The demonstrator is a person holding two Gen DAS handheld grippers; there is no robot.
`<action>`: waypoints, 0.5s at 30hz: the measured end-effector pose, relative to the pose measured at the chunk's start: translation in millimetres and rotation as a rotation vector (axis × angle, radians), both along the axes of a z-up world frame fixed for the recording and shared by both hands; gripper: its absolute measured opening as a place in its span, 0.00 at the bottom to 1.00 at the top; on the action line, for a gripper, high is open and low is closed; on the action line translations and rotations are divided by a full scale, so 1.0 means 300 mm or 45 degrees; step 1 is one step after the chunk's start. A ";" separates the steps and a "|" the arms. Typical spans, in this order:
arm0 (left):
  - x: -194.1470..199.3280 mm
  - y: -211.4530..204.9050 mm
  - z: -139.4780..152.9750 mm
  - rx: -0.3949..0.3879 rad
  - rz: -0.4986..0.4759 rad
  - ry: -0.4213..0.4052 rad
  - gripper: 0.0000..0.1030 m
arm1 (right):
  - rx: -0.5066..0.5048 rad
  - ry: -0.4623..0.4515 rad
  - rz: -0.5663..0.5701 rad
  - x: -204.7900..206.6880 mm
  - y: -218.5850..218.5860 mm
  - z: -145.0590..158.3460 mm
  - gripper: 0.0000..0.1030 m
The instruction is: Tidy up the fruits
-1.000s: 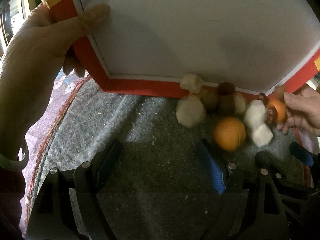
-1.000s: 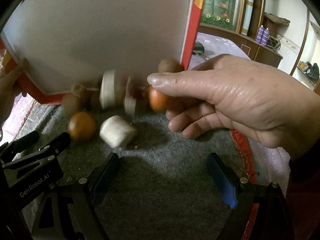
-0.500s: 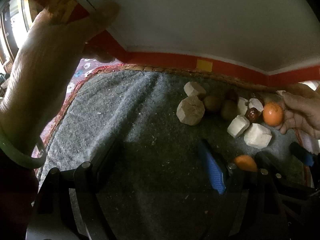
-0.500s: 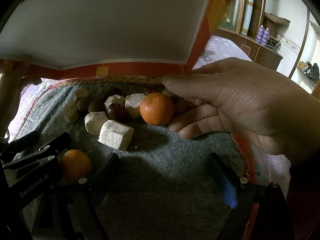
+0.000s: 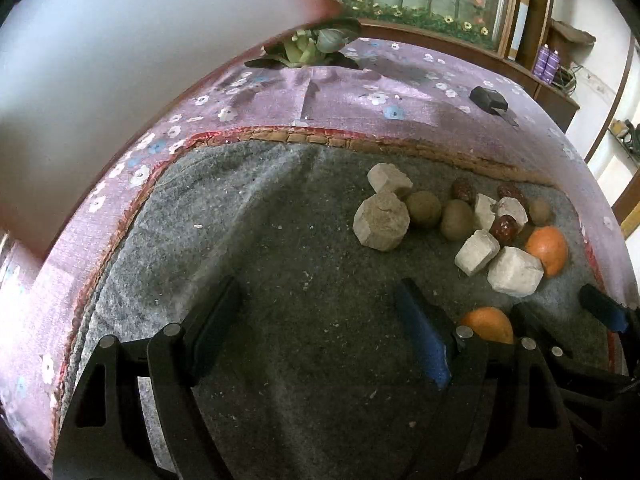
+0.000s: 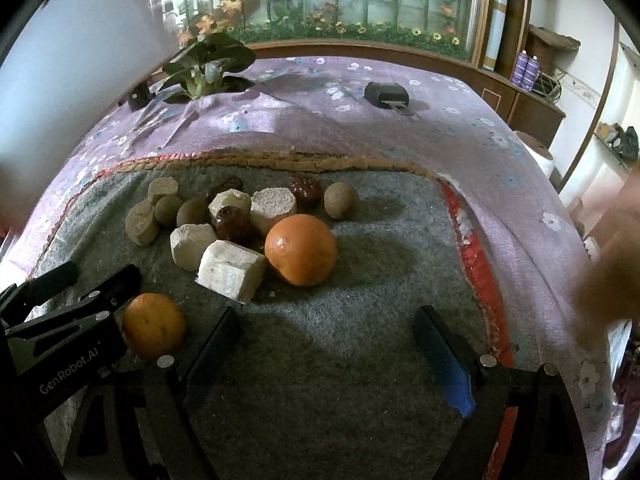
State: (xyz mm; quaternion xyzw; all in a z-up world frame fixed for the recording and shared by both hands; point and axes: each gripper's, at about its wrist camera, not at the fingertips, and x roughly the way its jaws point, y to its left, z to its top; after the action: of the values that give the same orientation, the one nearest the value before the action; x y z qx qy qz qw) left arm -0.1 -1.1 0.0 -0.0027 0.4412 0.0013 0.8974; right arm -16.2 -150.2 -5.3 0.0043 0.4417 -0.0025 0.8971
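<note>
Both tongs point(image 5: 316, 320) point(image 6: 324, 344) gape empty (box point(image 5: 120, 60) lifted away, blurred) over the uncovered fruit pile point(image 6: 240, 224).

Grey mat point(image 6: 360, 344) rough felt; oranges point(image 6: 301, 250) glossy, dimpled; pale chunks point(image 6: 232, 270) matt, fibrous.

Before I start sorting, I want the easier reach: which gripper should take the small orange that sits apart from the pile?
Probably the left gripper: the small orange lies right beside its fingers. The right gripper is open over bare mat, farther off.
</note>
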 end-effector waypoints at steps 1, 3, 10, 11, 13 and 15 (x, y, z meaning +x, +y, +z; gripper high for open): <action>0.000 0.000 0.000 0.000 0.000 0.000 0.78 | 0.000 0.000 0.000 0.000 0.000 0.000 0.87; 0.000 0.000 0.000 0.000 0.000 0.000 0.78 | 0.000 0.000 0.000 0.000 0.000 0.000 0.87; 0.000 -0.003 0.000 0.008 0.000 0.001 0.79 | 0.000 0.000 0.000 0.001 0.000 0.000 0.87; 0.000 0.000 0.003 0.006 0.001 0.001 0.79 | 0.000 0.000 0.000 0.001 0.001 0.001 0.87; 0.003 -0.010 0.003 0.001 0.001 0.004 0.79 | 0.000 0.000 0.000 0.001 0.001 0.001 0.87; 0.005 -0.022 0.002 0.006 0.000 0.004 0.79 | 0.000 0.001 0.000 0.001 0.000 0.001 0.87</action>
State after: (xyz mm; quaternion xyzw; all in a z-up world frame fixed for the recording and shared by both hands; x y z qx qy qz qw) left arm 1.5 -7.8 0.7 -0.0008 0.4426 0.0024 0.8967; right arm -15.9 -150.2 -5.0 0.0043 0.4420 -0.0025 0.8970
